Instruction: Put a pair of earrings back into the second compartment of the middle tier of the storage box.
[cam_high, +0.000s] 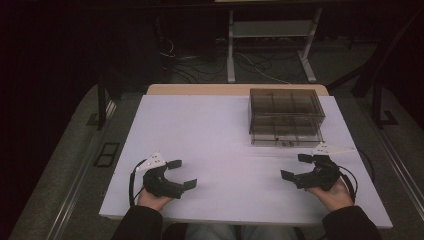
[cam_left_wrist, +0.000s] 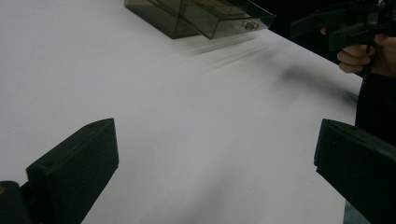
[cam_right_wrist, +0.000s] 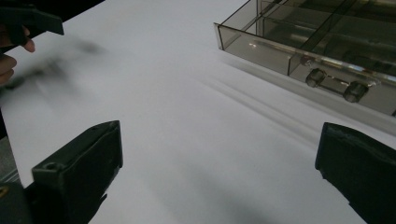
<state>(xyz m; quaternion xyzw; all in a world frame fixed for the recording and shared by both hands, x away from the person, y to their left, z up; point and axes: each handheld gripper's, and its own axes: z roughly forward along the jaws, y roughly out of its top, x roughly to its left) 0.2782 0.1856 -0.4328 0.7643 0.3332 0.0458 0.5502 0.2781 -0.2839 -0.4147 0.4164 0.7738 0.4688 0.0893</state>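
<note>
A smoky clear plastic drawer box (cam_high: 285, 117) stands on the white table (cam_high: 215, 145) at the back right; its top is split into several compartments. The box (cam_left_wrist: 196, 16) shows far off in the left gripper view. In the right gripper view the box (cam_right_wrist: 317, 42) lies close, with a clear handle (cam_right_wrist: 334, 85) on its front. My left gripper (cam_high: 182, 174) rests open near the front left edge, nothing between its jaws. My right gripper (cam_high: 296, 166) is open at the front right, just in front of the box, holding nothing.
Beyond the table are a dark floor with cables (cam_high: 250, 62) and the white legs of another desk (cam_high: 231, 50). A black post (cam_high: 101, 100) stands at the table's left. The other hand's gripper (cam_left_wrist: 345, 25) appears far off in the left gripper view.
</note>
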